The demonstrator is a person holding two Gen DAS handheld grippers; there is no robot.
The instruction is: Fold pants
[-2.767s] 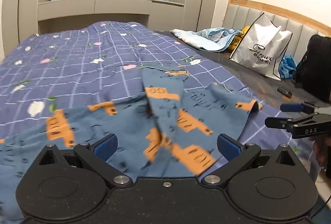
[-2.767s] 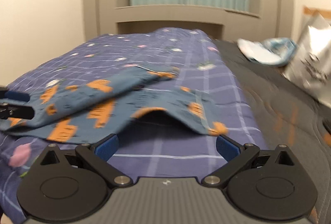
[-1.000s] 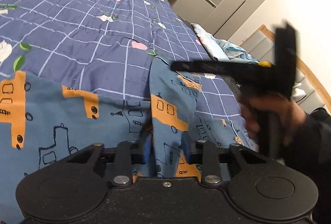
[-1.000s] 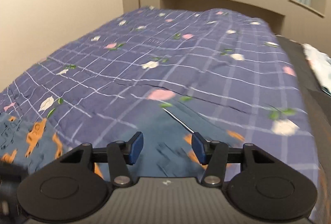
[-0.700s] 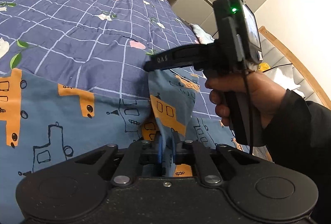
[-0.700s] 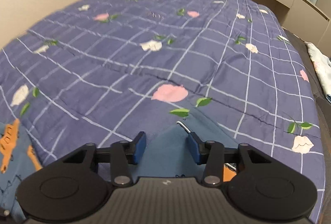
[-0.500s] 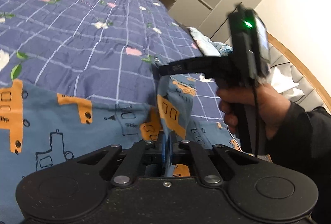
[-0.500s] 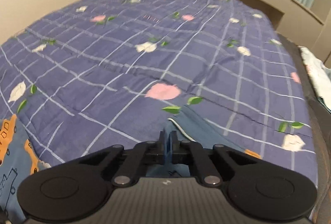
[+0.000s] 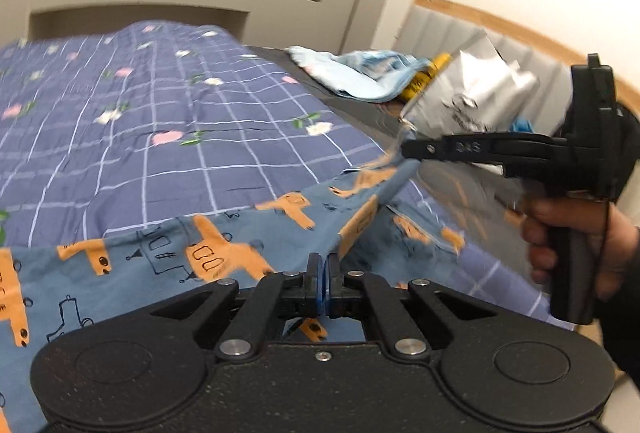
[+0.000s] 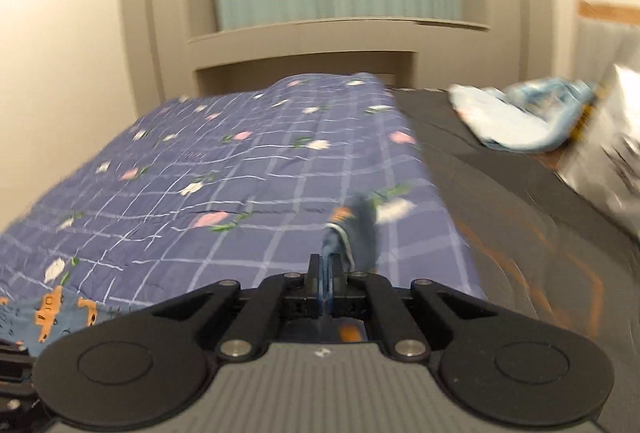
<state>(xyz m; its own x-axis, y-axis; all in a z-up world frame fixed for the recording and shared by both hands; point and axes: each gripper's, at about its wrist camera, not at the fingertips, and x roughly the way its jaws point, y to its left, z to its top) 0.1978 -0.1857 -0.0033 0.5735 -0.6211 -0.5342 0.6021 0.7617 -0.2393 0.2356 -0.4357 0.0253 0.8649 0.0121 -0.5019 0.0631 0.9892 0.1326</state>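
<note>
Two grippers: both pinch fabric of the pants [image 9: 168,265].
Left gripper [image 9: 322,275]: jaws clenched on a raised fold of the blue, orange-printed pants.
Right gripper [image 10: 325,275]: jaws clamped on an edge of the same cloth, lifted off the bed.
Pants: spread on the blue checked quilt [image 9: 160,121], stretched between the two grips.
Hand [image 9: 576,237]: grips the right tool's handle.
Behind: a silver bag [image 9: 472,97] and light blue clothes [image 9: 360,73].

The left gripper [image 9: 322,273] is matte black, with blue pads, silver screws and two round discs. The right gripper [image 10: 325,275] has a ribbed grey top (side lettering blurred). Hand [image 9: 576,245]: dark sleeve.
</note>
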